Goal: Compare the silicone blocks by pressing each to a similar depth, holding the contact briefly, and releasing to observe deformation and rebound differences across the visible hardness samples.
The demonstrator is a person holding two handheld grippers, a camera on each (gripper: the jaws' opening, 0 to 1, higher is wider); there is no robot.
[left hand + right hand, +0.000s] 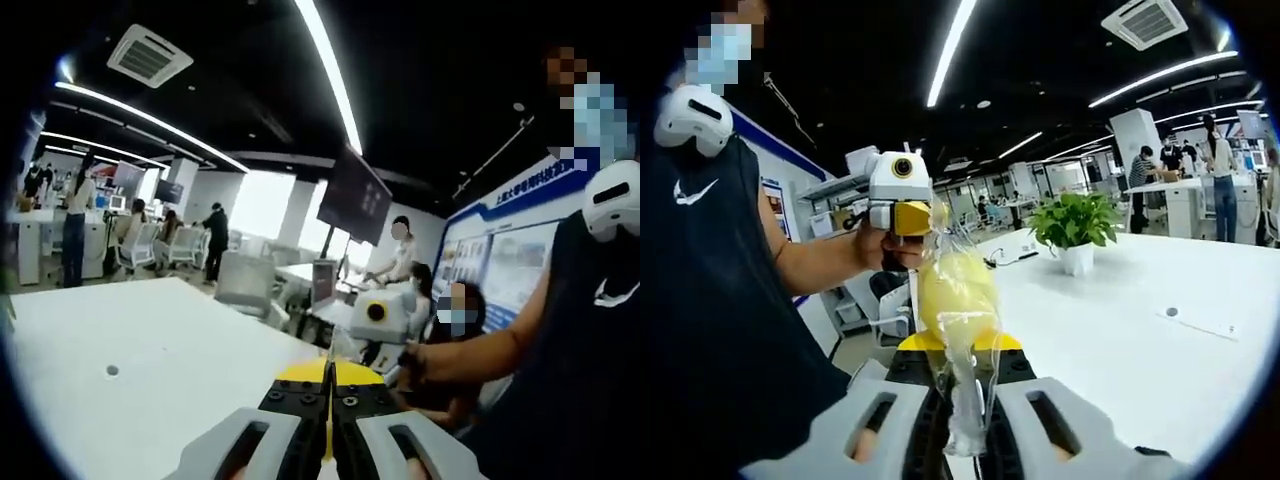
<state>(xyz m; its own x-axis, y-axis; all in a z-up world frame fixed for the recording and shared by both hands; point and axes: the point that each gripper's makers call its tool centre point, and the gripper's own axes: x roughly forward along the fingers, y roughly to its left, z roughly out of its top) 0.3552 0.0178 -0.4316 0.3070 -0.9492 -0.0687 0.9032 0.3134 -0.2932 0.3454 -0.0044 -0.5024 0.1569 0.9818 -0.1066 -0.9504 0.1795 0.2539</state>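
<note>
A wide white table (150, 390) runs out ahead, bare but for a small round cable port (112, 371) set in its top. A potted green plant (1074, 222) in a white pot stands farther along it. Long strip lights (330, 70) cross the dark ceiling beside an air-conditioning vent (148, 55). A dark screen (354, 196) hangs overhead, and people (78, 215) stand and sit among white desks and chairs (245, 280) at the back
</note>
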